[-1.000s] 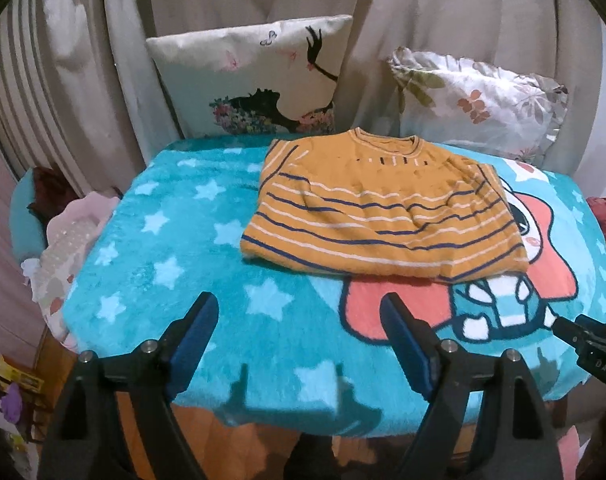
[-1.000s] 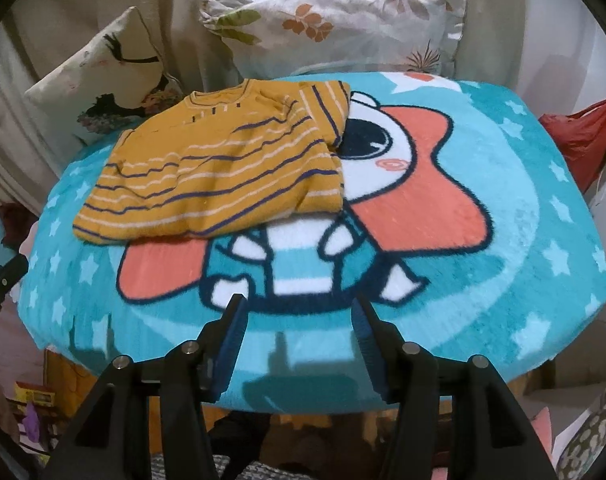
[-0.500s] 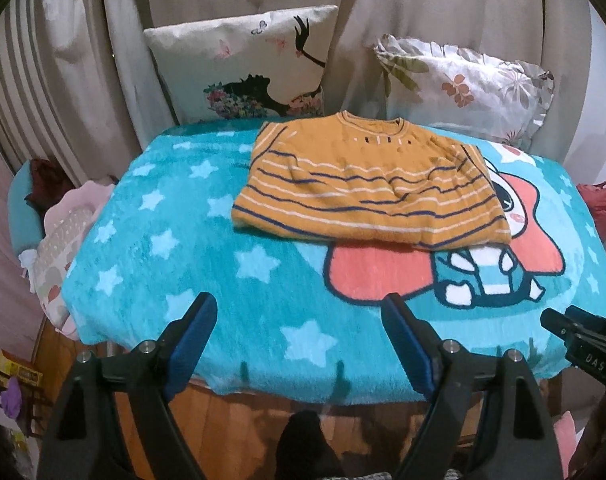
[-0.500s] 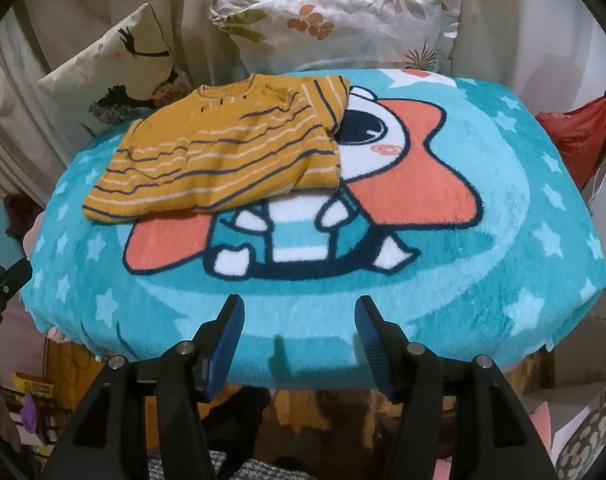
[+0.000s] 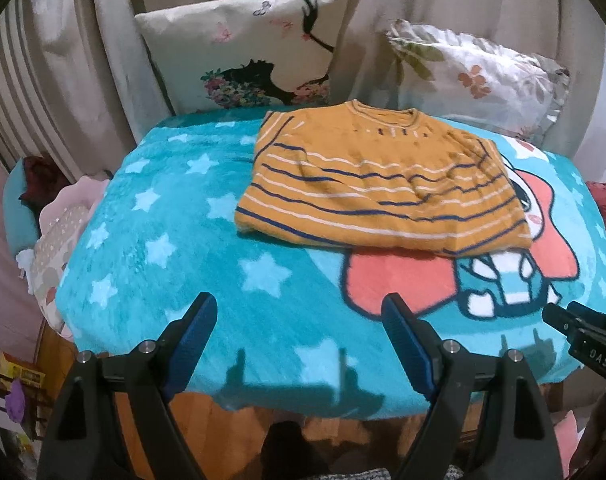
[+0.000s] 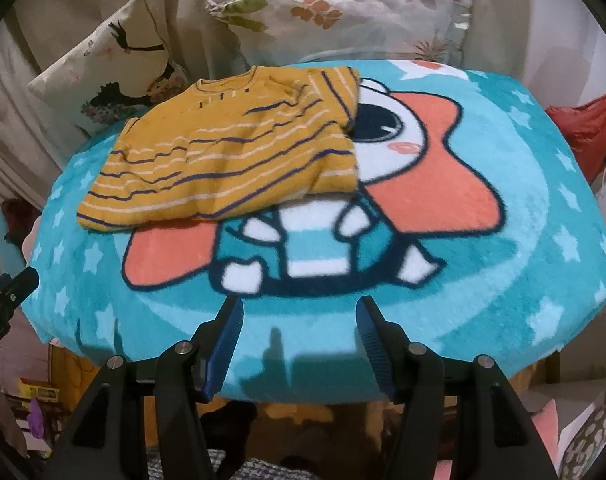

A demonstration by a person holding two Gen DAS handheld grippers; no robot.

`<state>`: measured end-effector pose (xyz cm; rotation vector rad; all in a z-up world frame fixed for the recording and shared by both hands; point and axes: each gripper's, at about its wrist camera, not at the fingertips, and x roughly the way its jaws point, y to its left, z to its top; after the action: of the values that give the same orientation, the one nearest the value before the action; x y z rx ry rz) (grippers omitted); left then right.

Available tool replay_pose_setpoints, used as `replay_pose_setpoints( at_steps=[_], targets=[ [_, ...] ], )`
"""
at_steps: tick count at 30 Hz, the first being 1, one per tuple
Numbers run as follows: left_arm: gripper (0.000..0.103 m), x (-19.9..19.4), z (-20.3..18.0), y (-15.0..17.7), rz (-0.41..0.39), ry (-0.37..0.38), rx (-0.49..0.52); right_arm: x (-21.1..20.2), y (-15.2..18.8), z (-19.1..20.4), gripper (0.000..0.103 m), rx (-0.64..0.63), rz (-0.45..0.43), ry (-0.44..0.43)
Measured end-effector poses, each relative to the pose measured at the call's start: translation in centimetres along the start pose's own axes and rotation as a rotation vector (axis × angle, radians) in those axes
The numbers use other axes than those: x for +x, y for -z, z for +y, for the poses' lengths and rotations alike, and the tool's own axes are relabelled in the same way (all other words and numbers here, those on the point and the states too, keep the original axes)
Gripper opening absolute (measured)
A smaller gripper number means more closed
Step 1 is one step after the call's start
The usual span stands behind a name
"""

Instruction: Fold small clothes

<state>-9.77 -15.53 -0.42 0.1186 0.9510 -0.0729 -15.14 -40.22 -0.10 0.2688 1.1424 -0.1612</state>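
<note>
While both grippers hang over the near edge of the teal star-print blanket (image 6: 503, 208), we list what has just changed. Right gripper (image 6: 299, 328): jaws have just been opening, nothing between them, released. Left gripper (image 5: 299, 328): jaws spread wide and empty, width as it was a second ago. Both views show the blanket's front edge nearer the fingertips than half a second ago, which we read as a fresh approach after a short pull-back.

Item, task piece: mustard striped sweater (image 5: 379, 188), navy and white stripes, lying flat on the far half of the blanket, collar toward the pillows, sleeves apparently tucked in, well apart from both grippers. We judge a first fold done and a further fold pending, with the lower hem the likely next hold.

Item, backdrop: silhouette-print cushion (image 5: 259, 48) and floral pillow (image 5: 475, 76) against a curtain (image 5: 63, 60).

Hidden or unclear: whatever carries the blanket is covered; only wood shows under its front edge. How many layers the sweater holds we cannot tell. The heap at far left is too dim to name.
</note>
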Motion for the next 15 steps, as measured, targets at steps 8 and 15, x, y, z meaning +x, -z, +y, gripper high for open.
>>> replay_pose_setpoints(
  at_steps=[8,15],
  targets=[
    [0.083,4.2,4.2,-4.4,0.022,0.027,-0.012,3.1,-3.9,5.0,0.064,-0.03,0.012,0.009],
    [0.083,8.6,8.5,-7.7,0.055,0.039,-0.008,6.8,-6.9,10.2,0.064,-0.036,0.04,0.005]
  ],
)
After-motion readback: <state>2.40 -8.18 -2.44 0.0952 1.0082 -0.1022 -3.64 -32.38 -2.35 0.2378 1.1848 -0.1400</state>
